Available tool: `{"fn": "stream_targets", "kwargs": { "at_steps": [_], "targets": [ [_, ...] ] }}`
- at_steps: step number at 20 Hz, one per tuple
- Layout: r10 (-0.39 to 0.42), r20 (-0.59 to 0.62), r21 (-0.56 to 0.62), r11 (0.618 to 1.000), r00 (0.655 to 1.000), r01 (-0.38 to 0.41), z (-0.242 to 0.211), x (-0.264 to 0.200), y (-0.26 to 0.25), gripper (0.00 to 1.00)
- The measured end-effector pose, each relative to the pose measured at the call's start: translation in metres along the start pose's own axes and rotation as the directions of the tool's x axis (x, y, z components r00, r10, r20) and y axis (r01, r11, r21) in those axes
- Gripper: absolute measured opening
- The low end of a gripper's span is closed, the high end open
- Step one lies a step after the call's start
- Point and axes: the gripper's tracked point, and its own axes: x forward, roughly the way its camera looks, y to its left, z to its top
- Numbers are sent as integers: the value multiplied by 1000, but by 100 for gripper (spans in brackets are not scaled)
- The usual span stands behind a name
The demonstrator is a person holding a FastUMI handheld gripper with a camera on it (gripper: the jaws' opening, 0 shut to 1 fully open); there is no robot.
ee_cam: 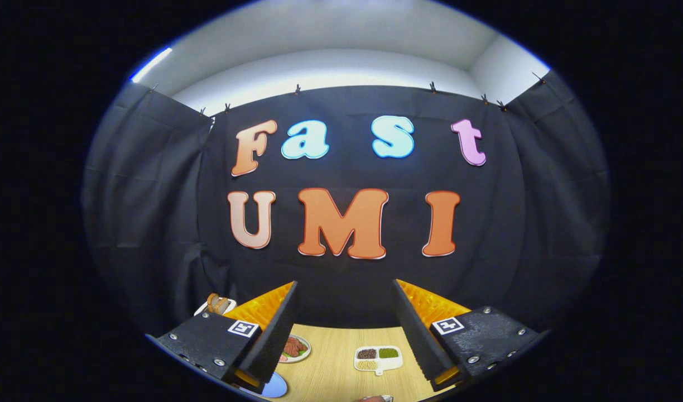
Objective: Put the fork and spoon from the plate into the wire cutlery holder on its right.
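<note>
Gripper (344,329) fingers are standing wide apart, holding nothing, hovering high over the counter (330,357). Fork, spoon and holder: cannot tell where. Only a food plate (294,348) and a divided tray (378,358) are lying ahead. Advice: tilt down, locate cutlery before descending.

table (330,363): divided tray (378,358) between fingers | food plate (294,348) left of tray | bread dish (217,304) beyond left finger
</note>
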Motion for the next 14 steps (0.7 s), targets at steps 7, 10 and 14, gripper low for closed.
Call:
{"fn": "stream_targets", "kwargs": {
  "at_steps": [7,10,14],
  "targets": [
    [-3,61,27,1000,998,2,19,-4,3,97],
    [-1,97,47,999,995,-4,27,-6,3,97],
    [2,97,63,998,995,-8,27,-7,1,97]
  ]
}}
